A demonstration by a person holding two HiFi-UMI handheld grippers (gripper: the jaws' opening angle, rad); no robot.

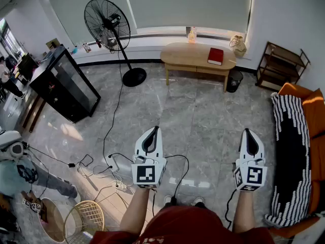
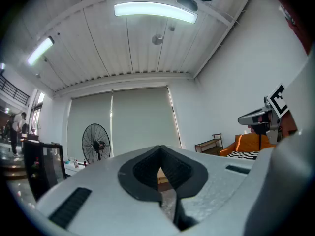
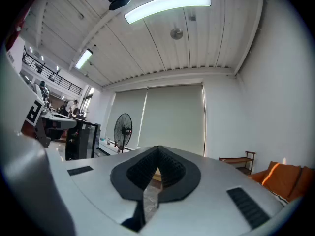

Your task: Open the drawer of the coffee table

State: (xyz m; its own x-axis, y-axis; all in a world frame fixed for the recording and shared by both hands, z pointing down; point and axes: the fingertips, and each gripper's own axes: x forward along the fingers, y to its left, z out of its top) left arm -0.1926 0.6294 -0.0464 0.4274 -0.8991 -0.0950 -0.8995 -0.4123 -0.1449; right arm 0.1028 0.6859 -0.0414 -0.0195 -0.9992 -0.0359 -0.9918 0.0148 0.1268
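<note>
The bench (image 1: 197,56), a low oval wooden coffee table, stands against the far wall under the window. From here its drawer front cannot be made out, so no handle is confirmed. On its top lie a red book (image 1: 215,56) towards the right end and a small bottle (image 1: 191,35) at the back edge. A tan bag (image 1: 237,45) sits on the sill just beyond the right end. A dark bin (image 1: 234,80) stands on the floor beside its right leg, and a standing fan (image 1: 108,23) stands to its left. A wire rack (image 1: 281,65) is further to its right.

The left hand-held gripper (image 1: 154,130) and the right hand-held gripper (image 1: 248,132) are both well short of the bench, across open floor. Both are held level and aimed towards it. Each has its jaws closed together with nothing between them. This looks like a carrying posture for the approach.

Judgement: the task has not begun. The person must first close the distance and locate the drawer pull.
</note>
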